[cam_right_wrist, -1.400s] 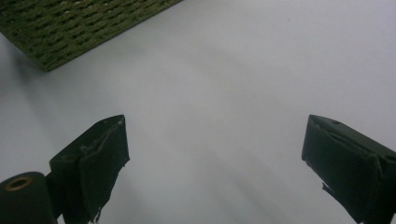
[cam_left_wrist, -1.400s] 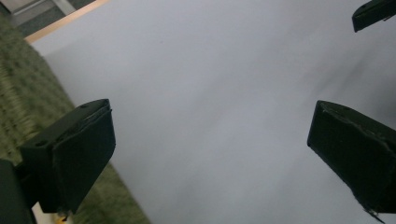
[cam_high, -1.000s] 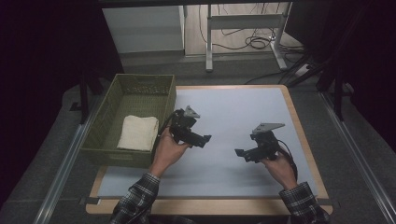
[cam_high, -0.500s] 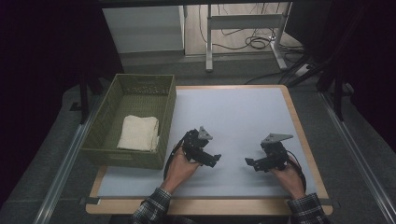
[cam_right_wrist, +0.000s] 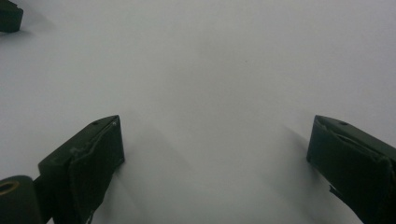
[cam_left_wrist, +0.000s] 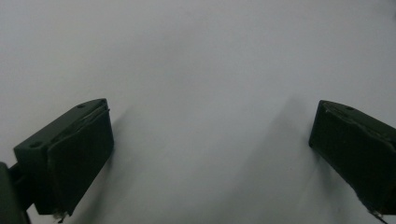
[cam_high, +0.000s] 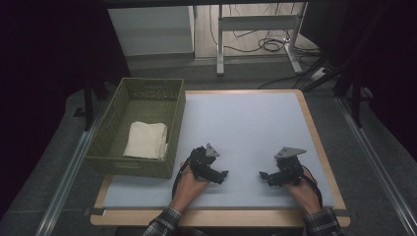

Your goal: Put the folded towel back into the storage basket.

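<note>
Two black grippers sit low over the table's near edge, one in each hand. Left gripper [cam_high: 219,175] is near the near edge left of centre, grey three-cornered plate on top, jaws pointing right toward the other one. Its own view: both jaws spread wide [cam_left_wrist: 210,158], flat matte rubbery pads, blocky wedge shape, nothing between them, just the plain surface under them. Right gripper [cam_high: 265,177] is near the near right corner, same grey triangular plate, jaws pointing left. Its view: jaws also wide apart [cam_right_wrist: 215,163], empty, chunky black pads with screw holes on the backs; a dark bit of the other gripper at top left corner. Table [cam_high: 255,123] has a smooth pale grey-white matte top with a light wood rim. Green basket [cam_high: 110,145], rectangular, woven or mesh-like plastic walls, sits at the table's left edge, overhanging it. Inside, toward its near end, a folded cream towel [cam_high: 145,140], soft nubby texture, squarish. Plaid sleeves [cam_high: 162,226] at the bottom.
</note>
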### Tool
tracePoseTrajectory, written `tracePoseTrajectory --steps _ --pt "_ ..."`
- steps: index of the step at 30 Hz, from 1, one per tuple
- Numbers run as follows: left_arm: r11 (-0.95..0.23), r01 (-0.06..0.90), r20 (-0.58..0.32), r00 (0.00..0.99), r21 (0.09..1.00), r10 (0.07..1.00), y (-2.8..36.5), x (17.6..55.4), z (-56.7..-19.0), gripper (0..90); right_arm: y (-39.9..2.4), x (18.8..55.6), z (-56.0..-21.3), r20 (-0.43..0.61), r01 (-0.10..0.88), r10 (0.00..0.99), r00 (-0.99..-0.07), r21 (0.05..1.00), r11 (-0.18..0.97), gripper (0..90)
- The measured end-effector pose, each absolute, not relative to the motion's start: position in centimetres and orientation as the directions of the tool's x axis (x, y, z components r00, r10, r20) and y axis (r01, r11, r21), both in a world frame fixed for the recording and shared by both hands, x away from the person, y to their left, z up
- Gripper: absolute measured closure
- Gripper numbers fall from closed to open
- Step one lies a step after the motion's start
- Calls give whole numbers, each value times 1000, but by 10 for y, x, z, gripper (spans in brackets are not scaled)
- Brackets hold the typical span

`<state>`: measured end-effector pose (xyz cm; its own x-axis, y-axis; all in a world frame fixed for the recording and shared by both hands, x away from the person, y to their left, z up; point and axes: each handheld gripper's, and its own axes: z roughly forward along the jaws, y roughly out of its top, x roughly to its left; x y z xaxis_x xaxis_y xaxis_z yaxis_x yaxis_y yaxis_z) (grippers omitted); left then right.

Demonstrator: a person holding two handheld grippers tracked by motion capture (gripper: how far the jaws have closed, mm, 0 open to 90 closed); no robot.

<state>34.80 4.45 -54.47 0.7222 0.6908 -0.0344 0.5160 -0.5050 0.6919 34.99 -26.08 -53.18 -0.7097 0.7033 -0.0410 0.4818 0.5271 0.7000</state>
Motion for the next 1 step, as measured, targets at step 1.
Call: tracePoseTrajectory --steps 1 --pt "-503 516 -34 720 693 693 44 348 -545 0 -261 350 -532 -39 482 703 -711 701 526 39"
